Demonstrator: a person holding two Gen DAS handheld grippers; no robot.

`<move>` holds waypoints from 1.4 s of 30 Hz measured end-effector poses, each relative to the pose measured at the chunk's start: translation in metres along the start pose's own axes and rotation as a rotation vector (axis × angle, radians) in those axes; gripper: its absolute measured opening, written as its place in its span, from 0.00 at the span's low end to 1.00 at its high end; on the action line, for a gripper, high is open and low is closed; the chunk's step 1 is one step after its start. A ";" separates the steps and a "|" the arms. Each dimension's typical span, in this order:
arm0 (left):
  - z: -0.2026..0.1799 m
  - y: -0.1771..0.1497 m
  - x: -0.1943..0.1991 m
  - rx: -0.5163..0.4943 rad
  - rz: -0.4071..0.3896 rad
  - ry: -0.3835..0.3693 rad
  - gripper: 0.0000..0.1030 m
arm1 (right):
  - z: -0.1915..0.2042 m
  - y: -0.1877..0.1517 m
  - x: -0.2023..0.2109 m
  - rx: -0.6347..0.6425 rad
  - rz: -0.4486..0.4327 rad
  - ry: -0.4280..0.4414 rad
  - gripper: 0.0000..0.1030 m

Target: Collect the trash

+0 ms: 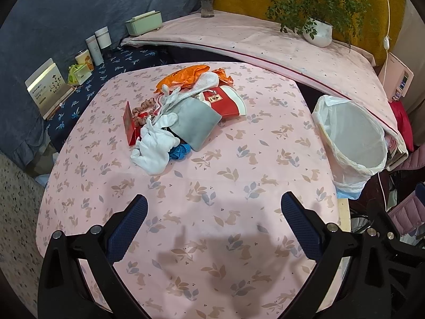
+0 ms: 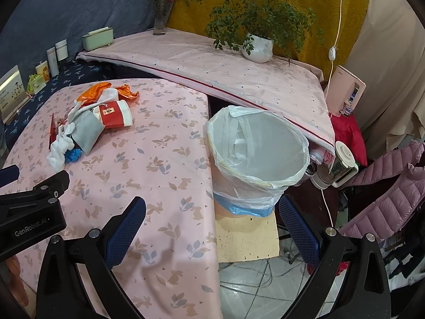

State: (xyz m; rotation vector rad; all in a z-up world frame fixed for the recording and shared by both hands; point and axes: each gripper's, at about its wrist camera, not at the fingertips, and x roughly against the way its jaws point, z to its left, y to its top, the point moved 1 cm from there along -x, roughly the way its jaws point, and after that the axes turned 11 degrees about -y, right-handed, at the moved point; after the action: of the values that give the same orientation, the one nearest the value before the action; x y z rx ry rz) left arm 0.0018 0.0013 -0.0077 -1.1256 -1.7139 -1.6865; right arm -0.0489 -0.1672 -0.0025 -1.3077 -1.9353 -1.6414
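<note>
A heap of trash lies on the pink rabbit-print table (image 1: 212, 186): an orange wrapper (image 1: 183, 75), a red-and-white paper cup (image 1: 225, 101) on its side, a grey pouch (image 1: 198, 121), crumpled white tissue (image 1: 154, 148), a red box (image 1: 131, 125) and a blue scrap (image 1: 180, 151). A bin (image 1: 350, 141) lined with a clear bag stands off the table's right edge. My left gripper (image 1: 213, 223) is open above the near table, well short of the heap. My right gripper (image 2: 212, 226) is open with nothing in it, hanging over the table's right edge just in front of the bin (image 2: 257, 154). The heap (image 2: 90, 122) shows far left there.
A raised pink-covered ledge (image 1: 265, 42) behind holds a potted plant (image 1: 318, 30), a flower vase (image 1: 207, 0) and a green box (image 1: 143, 22). Jars and cards line the dark cloth at left (image 1: 87, 53). A foam block (image 2: 247, 236), cables, a kettle (image 2: 337, 164) and a pink jacket (image 2: 385, 194) crowd the floor at right.
</note>
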 end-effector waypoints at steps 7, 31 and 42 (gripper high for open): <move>0.002 -0.001 0.000 0.001 -0.002 0.000 0.93 | 0.002 -0.001 0.000 0.004 0.001 0.001 0.93; 0.009 -0.006 -0.002 0.009 0.001 0.001 0.93 | 0.002 0.000 -0.001 0.005 0.002 0.000 0.93; 0.009 -0.006 -0.002 0.009 0.002 0.001 0.93 | 0.002 0.000 -0.001 0.005 0.003 0.001 0.93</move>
State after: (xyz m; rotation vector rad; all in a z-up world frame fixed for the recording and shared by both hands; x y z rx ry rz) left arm 0.0001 0.0102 -0.0135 -1.1225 -1.7177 -1.6762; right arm -0.0478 -0.1659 -0.0034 -1.3065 -1.9348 -1.6345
